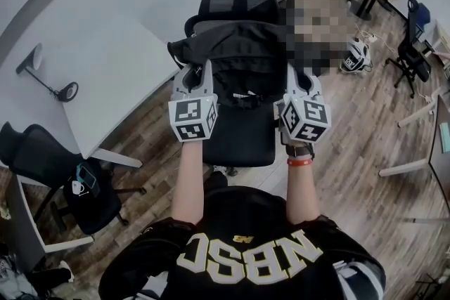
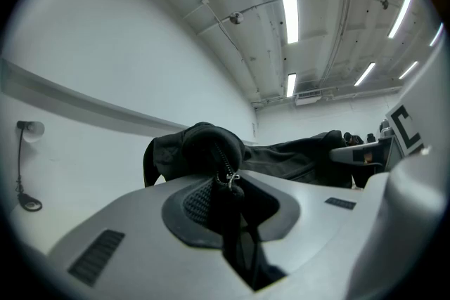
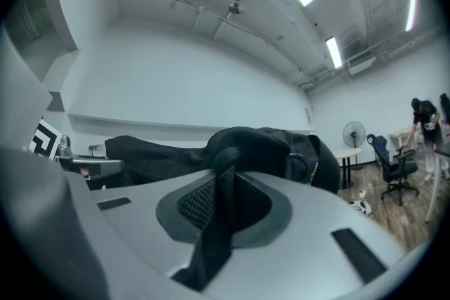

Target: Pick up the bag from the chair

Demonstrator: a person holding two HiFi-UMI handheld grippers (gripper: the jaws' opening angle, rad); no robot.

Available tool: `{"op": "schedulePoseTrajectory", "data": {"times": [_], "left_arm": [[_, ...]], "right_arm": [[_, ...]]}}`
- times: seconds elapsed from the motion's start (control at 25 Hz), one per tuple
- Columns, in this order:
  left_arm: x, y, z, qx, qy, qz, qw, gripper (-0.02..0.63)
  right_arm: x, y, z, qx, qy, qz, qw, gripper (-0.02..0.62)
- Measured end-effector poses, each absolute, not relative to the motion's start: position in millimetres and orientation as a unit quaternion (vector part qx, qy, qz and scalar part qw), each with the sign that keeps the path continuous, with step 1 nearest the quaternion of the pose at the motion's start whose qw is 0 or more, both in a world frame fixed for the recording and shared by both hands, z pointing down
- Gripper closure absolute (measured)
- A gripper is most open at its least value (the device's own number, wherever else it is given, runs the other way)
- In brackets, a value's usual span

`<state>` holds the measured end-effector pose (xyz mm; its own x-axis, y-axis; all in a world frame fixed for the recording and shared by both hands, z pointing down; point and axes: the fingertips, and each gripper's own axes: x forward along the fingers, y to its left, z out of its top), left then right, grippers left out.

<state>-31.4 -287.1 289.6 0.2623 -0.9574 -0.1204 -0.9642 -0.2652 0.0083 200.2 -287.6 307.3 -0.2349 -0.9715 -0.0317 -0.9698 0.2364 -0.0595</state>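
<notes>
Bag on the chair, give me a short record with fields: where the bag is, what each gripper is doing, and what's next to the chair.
bag: black, soft, in front of the chair backrest, over its seat
left gripper: shut on the bag's fabric, at a zipper
right gripper: shut on a fold at the bag's other end
nearby: white table on the person's left

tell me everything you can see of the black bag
The black bag looks like soft, matte fabric, slumped and creased. It is stretched sideways in front of the backrest of the office chair, above the seat. A zipper with a small metal zipper pull runs along its left end. The left gripper is clamped on that end and the right gripper on the other, each pinching fabric between shut jaws. Whether its underside touches the seat can't be told.
</notes>
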Motion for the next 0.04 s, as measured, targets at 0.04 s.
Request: {"op": "schedulePoseTrajectory", "data": {"times": [0.04], "left_arm": [[-30.9,-287.5,290.3,-0.795,0.604,0.052,0.031,0.543]], "right_arm": [[200.9,-287.5,308.0,-0.618,0.785,-0.013,0.031,0.552]]}}
